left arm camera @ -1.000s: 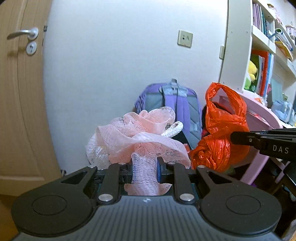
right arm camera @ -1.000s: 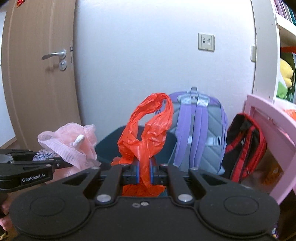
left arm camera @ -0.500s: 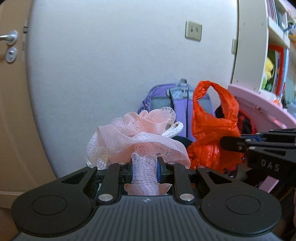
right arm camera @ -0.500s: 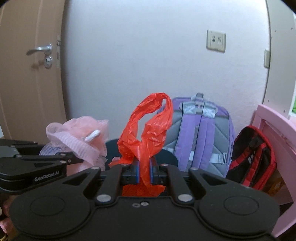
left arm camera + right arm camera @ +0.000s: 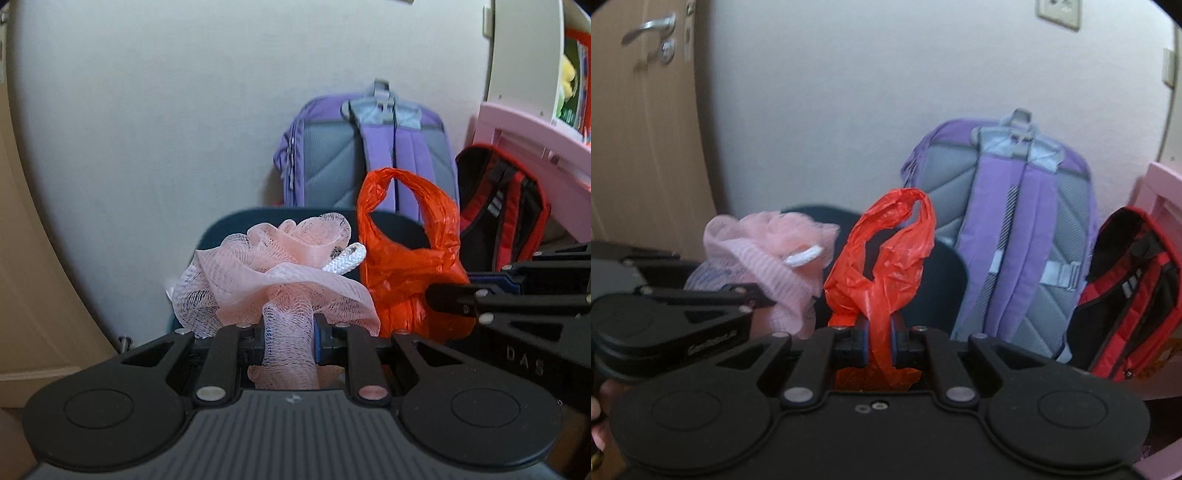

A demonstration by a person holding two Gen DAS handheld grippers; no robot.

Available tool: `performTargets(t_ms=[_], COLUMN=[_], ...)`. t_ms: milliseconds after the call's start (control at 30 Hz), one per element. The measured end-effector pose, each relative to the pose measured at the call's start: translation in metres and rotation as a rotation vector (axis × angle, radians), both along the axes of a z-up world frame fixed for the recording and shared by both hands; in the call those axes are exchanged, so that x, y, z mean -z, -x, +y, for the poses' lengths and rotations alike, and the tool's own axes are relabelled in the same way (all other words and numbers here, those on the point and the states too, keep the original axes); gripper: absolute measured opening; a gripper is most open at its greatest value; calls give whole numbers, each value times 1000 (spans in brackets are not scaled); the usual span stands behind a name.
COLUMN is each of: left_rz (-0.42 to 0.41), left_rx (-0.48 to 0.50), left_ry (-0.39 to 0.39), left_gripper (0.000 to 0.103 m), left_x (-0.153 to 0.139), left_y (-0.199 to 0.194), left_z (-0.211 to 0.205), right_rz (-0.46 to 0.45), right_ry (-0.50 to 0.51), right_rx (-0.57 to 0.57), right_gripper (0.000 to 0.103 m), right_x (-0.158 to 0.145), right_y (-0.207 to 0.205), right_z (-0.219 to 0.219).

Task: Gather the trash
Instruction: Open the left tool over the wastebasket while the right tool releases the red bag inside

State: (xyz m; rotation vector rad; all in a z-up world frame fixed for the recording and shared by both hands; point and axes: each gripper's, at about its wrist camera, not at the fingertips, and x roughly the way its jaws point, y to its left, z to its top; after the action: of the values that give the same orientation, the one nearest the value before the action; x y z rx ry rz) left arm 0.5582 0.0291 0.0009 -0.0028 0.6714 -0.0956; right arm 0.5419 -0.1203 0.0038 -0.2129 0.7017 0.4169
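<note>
My left gripper [image 5: 290,330] is shut on a pink mesh bath sponge [image 5: 273,269] with a white cord loop; the sponge also shows in the right wrist view [image 5: 764,254]. My right gripper [image 5: 879,336] is shut on a crumpled red plastic bag [image 5: 886,258], which also shows in the left wrist view [image 5: 406,266]. Both are held just in front of and above a dark blue bin [image 5: 236,225], whose rim also shows behind the bag in the right wrist view [image 5: 945,273]. The bin's inside is hidden.
A purple and grey backpack [image 5: 1015,229] and a red and black backpack [image 5: 1126,295] lean against the white wall. A pink desk [image 5: 535,133] and bookshelf stand at right. A wooden door [image 5: 639,129] is at left.
Both grippers have moved down and forward toward the wall, holding their loads. The dark bin has come into view behind the sponge and bag, and the backpacks look larger.
</note>
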Motion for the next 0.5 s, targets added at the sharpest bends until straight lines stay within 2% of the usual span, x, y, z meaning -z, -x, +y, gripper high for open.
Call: performTargets(t_ms=[167, 233, 400, 500], left_rz=[46, 59, 82, 95], left_rx=[-1, -4, -7, -11], left_ry=[-5, -6, 1, 10], left_gripper=[19, 19, 19, 21], left_x=[11, 13, 20, 22], left_y=[-15, -18, -22, -23], left_z=[1, 2, 0, 0], right_rz=[17, 27, 40, 32], right_ry=[48, 49, 59, 61], right_rx=[-28, -31, -22, -23], right_gripper=[12, 17, 19, 27], right_x=[13, 17, 23, 21], right_y=[-3, -4, -8, -4], right_z=[7, 8, 8, 7])
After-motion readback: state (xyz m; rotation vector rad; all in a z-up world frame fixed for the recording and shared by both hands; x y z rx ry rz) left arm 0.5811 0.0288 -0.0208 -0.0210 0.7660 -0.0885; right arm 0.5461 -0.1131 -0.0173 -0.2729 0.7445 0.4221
